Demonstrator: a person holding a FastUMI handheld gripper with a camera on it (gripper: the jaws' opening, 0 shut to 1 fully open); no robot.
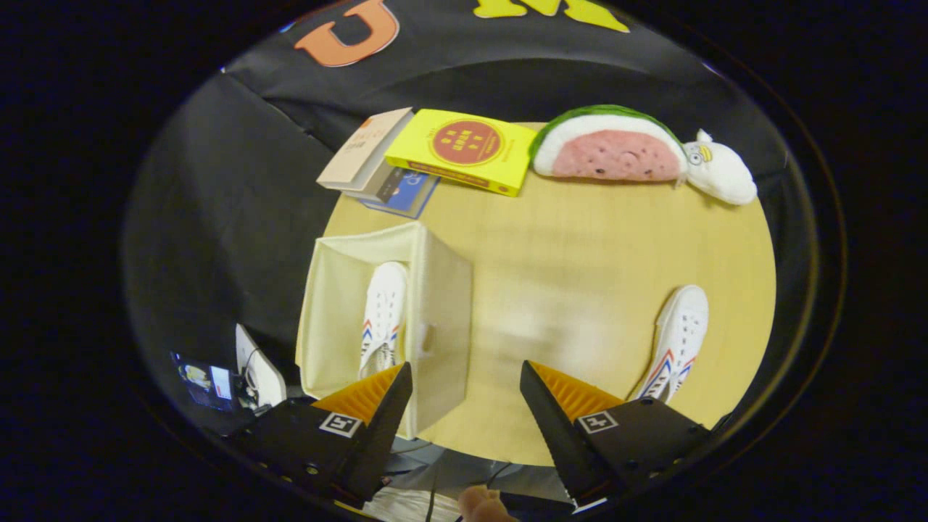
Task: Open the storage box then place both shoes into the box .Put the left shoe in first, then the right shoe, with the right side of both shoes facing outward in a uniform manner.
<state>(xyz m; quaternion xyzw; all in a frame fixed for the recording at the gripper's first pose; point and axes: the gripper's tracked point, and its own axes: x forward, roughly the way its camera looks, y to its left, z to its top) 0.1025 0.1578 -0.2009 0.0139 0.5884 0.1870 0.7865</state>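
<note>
An open cream fabric storage box stands on the left part of the round wooden table. One white shoe with red and blue stripes lies inside it, against the box's right wall, toe pointing away from me. A second matching white shoe rests on the table to the right, just beyond my right finger. My gripper hovers high above the table's near edge, open, with nothing between its fingers. The left finger overlaps the box's near corner in view.
At the table's far side lie a stack of books with a yellow one on top, a watermelon-slice plush and a small white plush. A small device with a screen sits off the table at the left.
</note>
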